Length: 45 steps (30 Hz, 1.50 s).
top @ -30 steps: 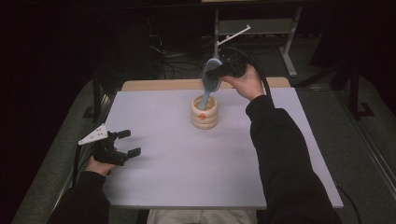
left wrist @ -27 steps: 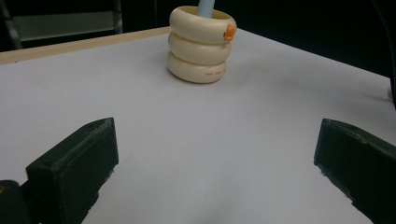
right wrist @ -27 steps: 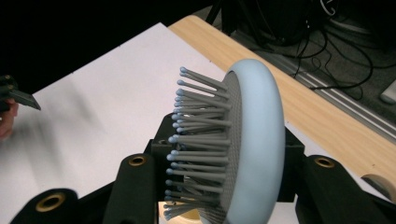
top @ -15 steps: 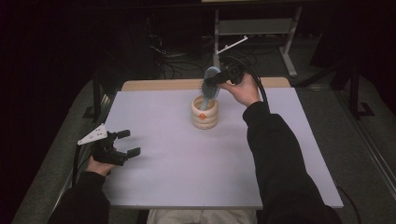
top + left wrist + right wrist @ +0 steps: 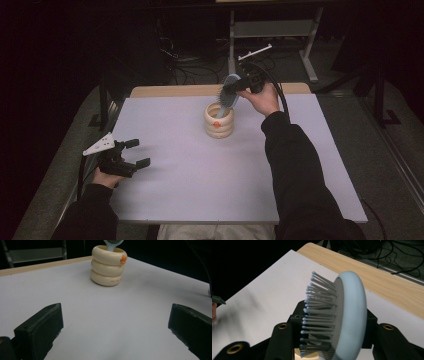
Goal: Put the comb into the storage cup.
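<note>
A pale blue hairbrush [image 5: 227, 100] with grey bristles stands tilted, its handle down inside a cream ringed holder [image 5: 219, 122] at the far middle of the white mat. My right gripper [image 5: 235, 89] reaches in from the right. Its pads sit against the bristles and back of the brush head [image 5: 347, 315], and its jaws have just been opening a little with the brush still between them. My left gripper [image 5: 139, 152] rests at the mat's left edge, open and holding nothing. From the left gripper [image 5: 116, 315], the holder [image 5: 107, 267] and the brush's neck [image 5: 112, 242] show ahead.
The white mat [image 5: 200, 175] covers a wooden table whose far edge [image 5: 175, 91] shows behind the holder. A metal stand [image 5: 272, 30] and cables lie on the dark floor beyond. Dark floor borders the table on both sides.
My right hand has sunk, taking the brush lower so its handle sits deeper in the holder. The left gripper has stayed put.
</note>
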### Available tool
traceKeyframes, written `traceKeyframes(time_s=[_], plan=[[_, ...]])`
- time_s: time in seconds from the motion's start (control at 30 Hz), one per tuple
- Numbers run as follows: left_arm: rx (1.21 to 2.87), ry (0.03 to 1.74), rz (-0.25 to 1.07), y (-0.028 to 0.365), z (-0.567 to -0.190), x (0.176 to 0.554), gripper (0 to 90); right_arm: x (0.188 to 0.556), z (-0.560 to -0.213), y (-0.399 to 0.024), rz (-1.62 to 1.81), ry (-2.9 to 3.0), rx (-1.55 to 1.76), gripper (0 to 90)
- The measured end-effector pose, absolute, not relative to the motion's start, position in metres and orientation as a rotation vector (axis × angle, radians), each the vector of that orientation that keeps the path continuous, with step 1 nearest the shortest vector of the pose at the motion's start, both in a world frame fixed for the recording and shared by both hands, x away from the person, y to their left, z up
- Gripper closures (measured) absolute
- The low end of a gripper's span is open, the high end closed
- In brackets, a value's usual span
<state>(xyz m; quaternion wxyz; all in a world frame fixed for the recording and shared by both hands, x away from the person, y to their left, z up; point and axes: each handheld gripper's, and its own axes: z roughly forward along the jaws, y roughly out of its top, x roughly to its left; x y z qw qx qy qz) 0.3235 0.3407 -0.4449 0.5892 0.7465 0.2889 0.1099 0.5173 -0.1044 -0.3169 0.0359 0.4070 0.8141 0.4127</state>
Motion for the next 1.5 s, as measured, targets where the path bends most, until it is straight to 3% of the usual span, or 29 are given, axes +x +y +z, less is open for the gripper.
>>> traceKeyframes(time_s=[0.53,0.83,0.9,1.5], plan=[[1.736,0.673,0.251,0.341,-0.445,0.324,0.0,0.522,-0.321,-0.113,1.255,2.500,1.342,30.7],[1.738,0.673,0.251,0.340,-0.445,0.324,0.0,0.511,-0.316,-0.118,1.210,2.472,1.275,9.5],[1.737,0.674,0.251,0.340,-0.445,0.324,0.0,0.509,-0.316,-0.120,1.191,2.465,1.278,0.0],[1.727,0.679,0.259,0.341,-0.445,0.324,0.0,0.473,-0.308,-0.150,1.253,2.378,1.164,0.0]])
